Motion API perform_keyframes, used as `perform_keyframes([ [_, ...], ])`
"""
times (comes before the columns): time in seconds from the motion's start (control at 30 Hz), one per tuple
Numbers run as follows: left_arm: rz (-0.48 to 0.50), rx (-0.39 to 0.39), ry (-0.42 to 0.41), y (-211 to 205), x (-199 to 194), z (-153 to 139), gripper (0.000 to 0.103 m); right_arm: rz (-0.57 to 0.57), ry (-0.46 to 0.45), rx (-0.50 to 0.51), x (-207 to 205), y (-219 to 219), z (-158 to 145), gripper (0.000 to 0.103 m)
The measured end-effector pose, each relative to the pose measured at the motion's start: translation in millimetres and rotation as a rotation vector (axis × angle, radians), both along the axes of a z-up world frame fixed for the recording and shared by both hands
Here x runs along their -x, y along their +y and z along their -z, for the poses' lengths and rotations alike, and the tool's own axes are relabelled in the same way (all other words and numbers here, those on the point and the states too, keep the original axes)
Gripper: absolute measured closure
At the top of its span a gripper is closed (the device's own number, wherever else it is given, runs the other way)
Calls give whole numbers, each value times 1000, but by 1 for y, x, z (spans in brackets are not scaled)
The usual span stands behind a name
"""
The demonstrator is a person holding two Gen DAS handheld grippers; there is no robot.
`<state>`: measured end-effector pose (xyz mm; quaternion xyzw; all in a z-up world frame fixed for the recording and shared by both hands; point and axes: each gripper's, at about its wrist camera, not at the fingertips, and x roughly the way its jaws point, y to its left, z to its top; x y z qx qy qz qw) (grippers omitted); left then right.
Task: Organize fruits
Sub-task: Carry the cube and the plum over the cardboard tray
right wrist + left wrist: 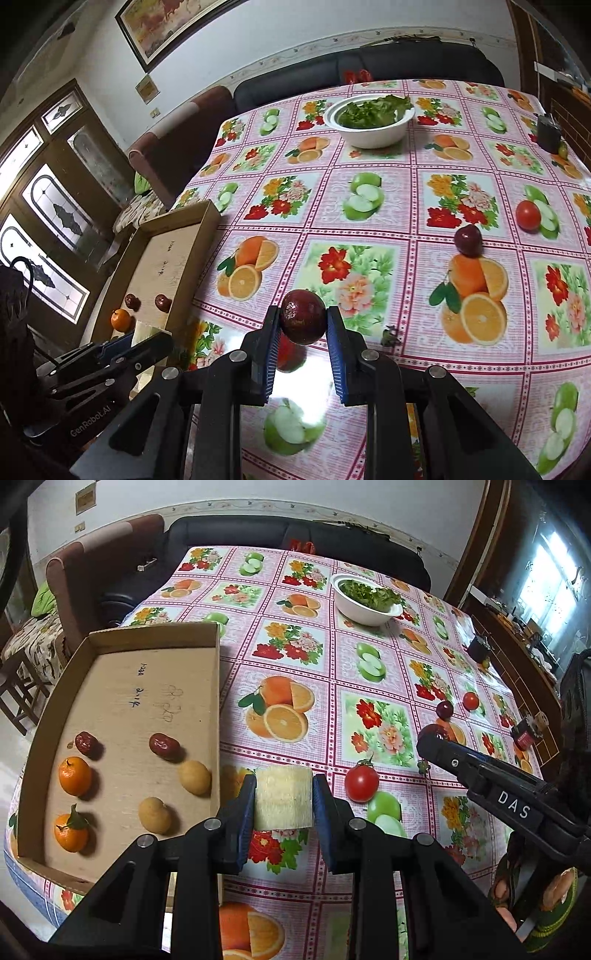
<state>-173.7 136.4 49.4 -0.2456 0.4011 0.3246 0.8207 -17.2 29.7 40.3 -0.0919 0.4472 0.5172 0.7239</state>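
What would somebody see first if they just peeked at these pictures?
Probably the bright fruit-and-flower tablecloth covering the whole table. Next, the left gripper squeezing a pale yellow chunk beside the cardboard tray, and the right gripper pinching a dark red plum above the cloth.

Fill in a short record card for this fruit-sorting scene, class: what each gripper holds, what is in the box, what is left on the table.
left gripper: shut on a pale yellow cut chunk
right gripper: shut on a dark red plum
cardboard box: two mandarins, two red dates, two tan round fruits
loose on tablecloth: two tomatoes, another dark plum
far side: white bowl of leafy greens
box position: at the table's left edge
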Motion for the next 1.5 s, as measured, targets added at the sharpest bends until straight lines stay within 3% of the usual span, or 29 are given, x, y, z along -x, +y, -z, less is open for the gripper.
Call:
perform_keyframes([
  [1.5,-208,-21,37,85,66,4,76,-190,-5,-8,69,95,-12,78],
])
